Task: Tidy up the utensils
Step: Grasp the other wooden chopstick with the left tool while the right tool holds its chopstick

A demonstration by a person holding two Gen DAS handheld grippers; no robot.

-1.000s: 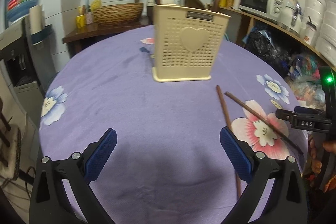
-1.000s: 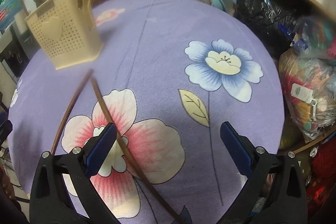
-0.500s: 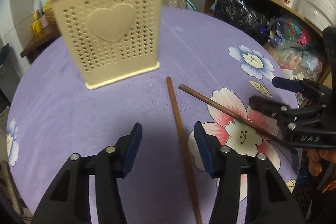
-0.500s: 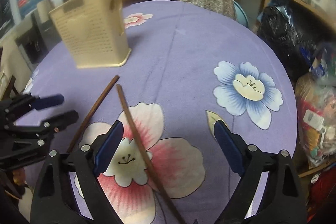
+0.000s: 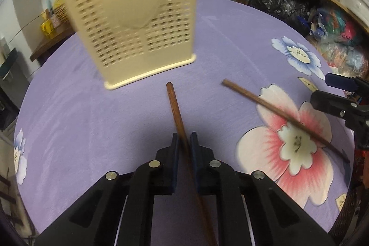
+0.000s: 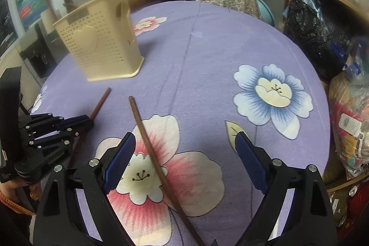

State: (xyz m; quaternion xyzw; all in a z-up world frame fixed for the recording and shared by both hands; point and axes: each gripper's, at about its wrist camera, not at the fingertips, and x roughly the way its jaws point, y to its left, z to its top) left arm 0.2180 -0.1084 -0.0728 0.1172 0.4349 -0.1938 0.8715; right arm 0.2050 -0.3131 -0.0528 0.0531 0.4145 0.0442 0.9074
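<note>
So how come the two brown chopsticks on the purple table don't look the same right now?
The left chopstick is pinched between the shut left gripper, whose fingers have just been closing; the right chopstick lies free between the open right gripper fingers. The left one points toward the cream holder; the right one angles away. Both are thin brown sticks.

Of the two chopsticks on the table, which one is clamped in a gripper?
The chopstick nearer the holder, shut between the left gripper pads. The other chopstick lies loose across the pink flower, between the open right gripper's jaws.

Two brown chopsticks (image 5: 175, 107) (image 5: 272, 106), one cream utensil holder (image 5: 136, 22), two claws (image 5: 184, 144) (image 6: 184, 146).
</note>
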